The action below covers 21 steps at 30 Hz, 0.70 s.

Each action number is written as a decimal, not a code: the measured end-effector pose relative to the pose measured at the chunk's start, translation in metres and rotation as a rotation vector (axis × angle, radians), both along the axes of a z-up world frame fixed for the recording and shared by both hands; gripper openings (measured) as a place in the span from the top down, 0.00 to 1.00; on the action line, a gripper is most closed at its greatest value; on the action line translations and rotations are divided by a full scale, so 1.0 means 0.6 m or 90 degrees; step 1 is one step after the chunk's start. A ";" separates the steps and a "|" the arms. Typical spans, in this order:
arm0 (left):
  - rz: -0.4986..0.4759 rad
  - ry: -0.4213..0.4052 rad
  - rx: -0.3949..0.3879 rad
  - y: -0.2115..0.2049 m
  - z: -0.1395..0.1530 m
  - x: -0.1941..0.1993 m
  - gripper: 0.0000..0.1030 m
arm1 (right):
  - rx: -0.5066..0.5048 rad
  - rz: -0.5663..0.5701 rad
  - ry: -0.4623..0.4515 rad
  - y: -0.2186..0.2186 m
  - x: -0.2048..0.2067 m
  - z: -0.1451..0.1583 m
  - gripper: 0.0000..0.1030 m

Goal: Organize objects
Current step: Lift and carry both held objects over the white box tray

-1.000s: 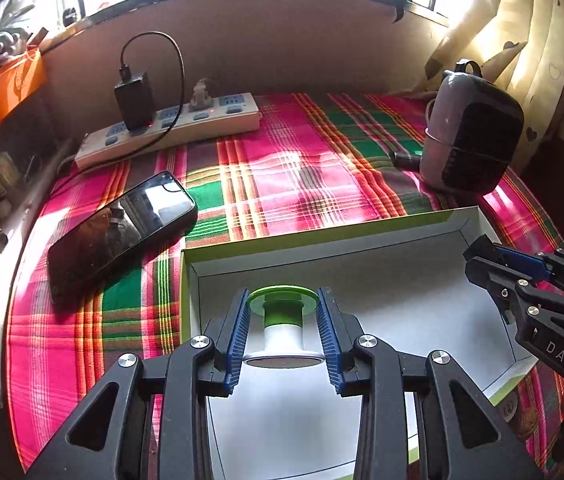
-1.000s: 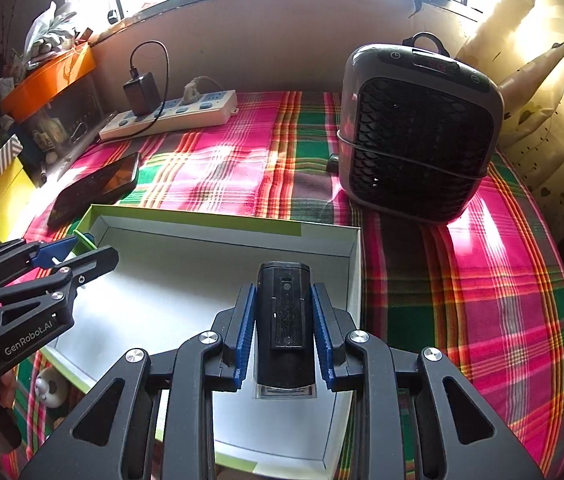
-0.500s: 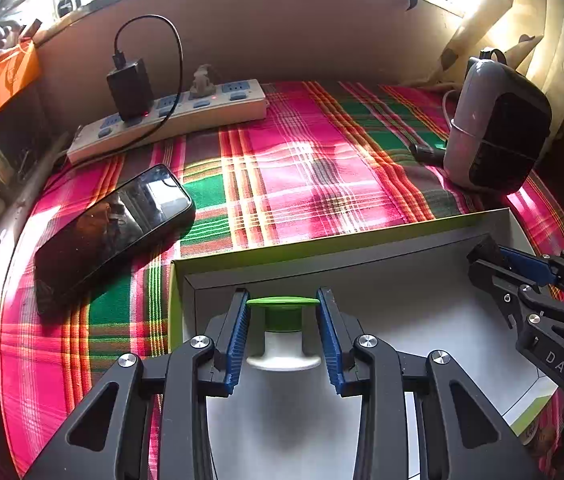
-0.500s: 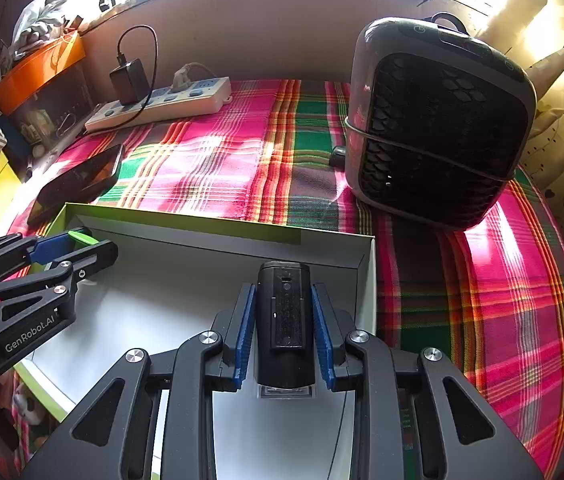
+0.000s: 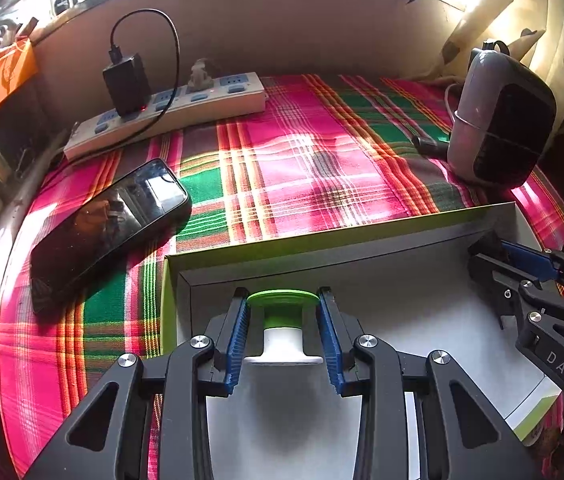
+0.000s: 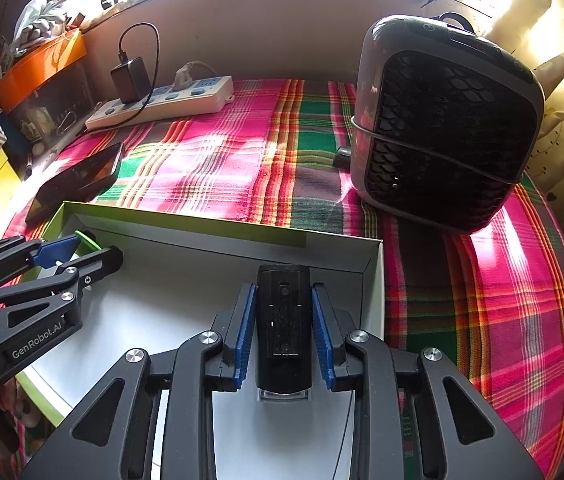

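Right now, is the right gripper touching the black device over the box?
Touching. The right wrist view shows both blue pads of the right gripper pressed flat against the sides of the black device, with no gap on either side.

Surface: plaid cloth [image 5: 314, 168]
Under jaws: open box [image 5: 322, 240]
Ahead left: phone [image 5: 106, 224], power strip [image 5: 186, 108]
Ahead right: heater [image 6: 442, 128]
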<state>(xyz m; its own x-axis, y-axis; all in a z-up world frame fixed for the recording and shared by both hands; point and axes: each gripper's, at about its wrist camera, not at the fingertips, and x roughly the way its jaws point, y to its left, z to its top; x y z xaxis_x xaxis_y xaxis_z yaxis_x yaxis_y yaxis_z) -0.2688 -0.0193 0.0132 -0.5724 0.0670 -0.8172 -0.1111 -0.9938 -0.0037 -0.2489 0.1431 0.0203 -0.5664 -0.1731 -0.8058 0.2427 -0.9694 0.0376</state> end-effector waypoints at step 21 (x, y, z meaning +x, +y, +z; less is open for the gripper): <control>0.003 0.004 0.008 -0.001 0.007 0.012 0.56 | -0.018 -0.015 0.007 0.009 0.007 0.005 0.67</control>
